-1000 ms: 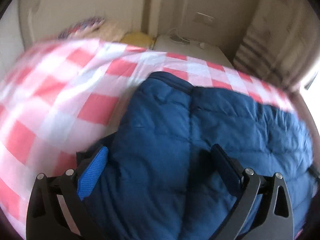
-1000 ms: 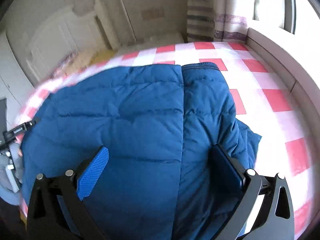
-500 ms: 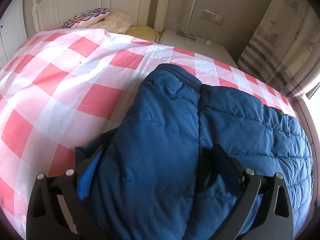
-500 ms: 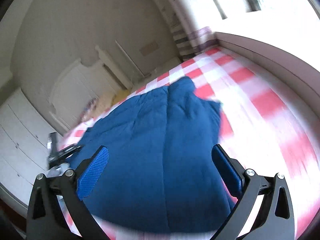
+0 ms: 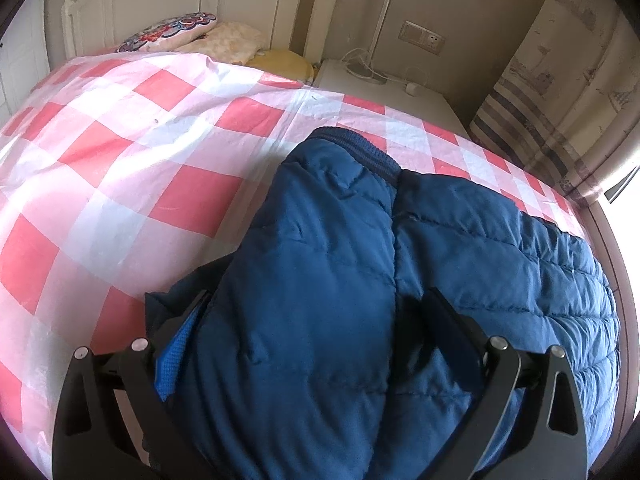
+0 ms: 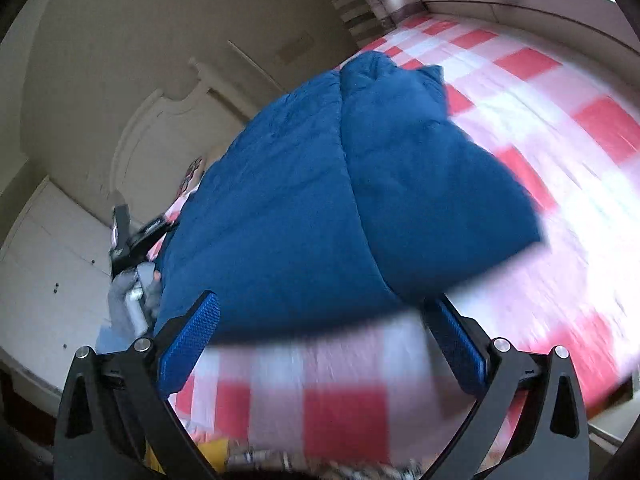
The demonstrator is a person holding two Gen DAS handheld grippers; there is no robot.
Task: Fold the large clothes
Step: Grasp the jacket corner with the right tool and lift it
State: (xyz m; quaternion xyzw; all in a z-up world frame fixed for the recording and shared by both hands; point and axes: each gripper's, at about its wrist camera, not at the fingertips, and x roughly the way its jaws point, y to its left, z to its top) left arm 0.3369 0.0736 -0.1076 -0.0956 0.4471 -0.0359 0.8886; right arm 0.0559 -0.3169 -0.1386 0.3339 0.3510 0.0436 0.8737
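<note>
A bed (image 5: 120,152) spread with a red, pink and white checked sheet (image 6: 560,128) fills most of both views, and on it lies a large navy-blue quilted puffer jacket (image 5: 320,280), folded lengthwise into a thick padded slab. A deep crease runs down its middle where two puffy halves meet, stitched channels cross the fabric in shallow ridges, and a ribbed knit edge shows at the far end toward the nightstand. In the right wrist view the jacket (image 6: 320,200) lies past the fingers, its near edge blurred, with one flap sticking out to the right over the sheet. The left gripper (image 5: 320,344) is spread wide, straddling the near end of the jacket, with padding bulging between its fingers and half covering the blue pad (image 5: 176,364) on one side. The right gripper (image 6: 320,344) is also spread wide and holds nothing, hanging over bare sheet just short of the jacket. Beyond the bed stand a white headboard (image 5: 100,12), patterned pillows (image 5: 168,36), a white nightstand (image 5: 384,88) and a striped curtain (image 5: 528,128).
</note>
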